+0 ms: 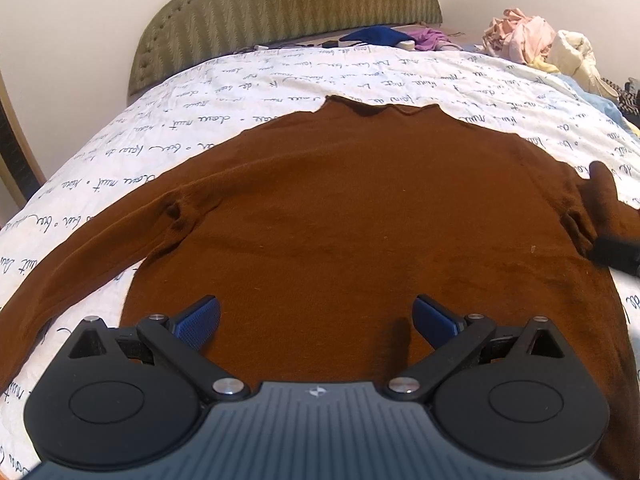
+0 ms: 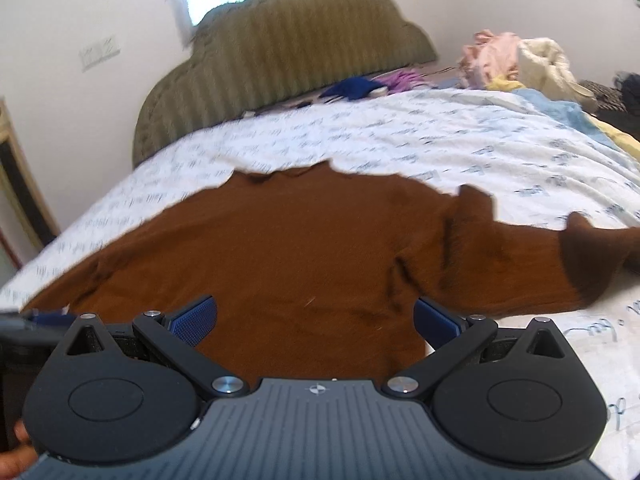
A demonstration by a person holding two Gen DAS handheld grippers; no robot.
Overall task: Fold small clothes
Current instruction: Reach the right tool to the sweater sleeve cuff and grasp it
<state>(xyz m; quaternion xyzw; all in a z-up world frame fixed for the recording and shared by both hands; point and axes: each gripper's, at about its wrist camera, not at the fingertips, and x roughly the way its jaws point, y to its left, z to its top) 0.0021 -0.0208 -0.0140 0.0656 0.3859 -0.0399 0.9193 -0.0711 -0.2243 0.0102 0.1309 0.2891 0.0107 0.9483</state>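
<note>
A brown long-sleeved sweater [image 1: 340, 208] lies flat on the bed, collar away from me, sleeves spread to both sides. My left gripper [image 1: 316, 316] is open and empty, hovering over the sweater's lower body near the hem. The right gripper's black tip [image 1: 616, 254] shows at the right edge by the right sleeve. In the right wrist view the sweater [image 2: 280, 248] lies the same way, its right sleeve [image 2: 560, 264] stretched out with a folded-over cuff. My right gripper [image 2: 316, 316] is open and empty over the lower right of the body. The view is motion-blurred.
The bed has a white quilt with script print [image 1: 280, 80] and a green padded headboard [image 1: 288, 12]. A pile of pink and cream clothes [image 1: 532, 40] lies at the far right corner. Blue and purple garments [image 1: 392, 36] lie near the headboard.
</note>
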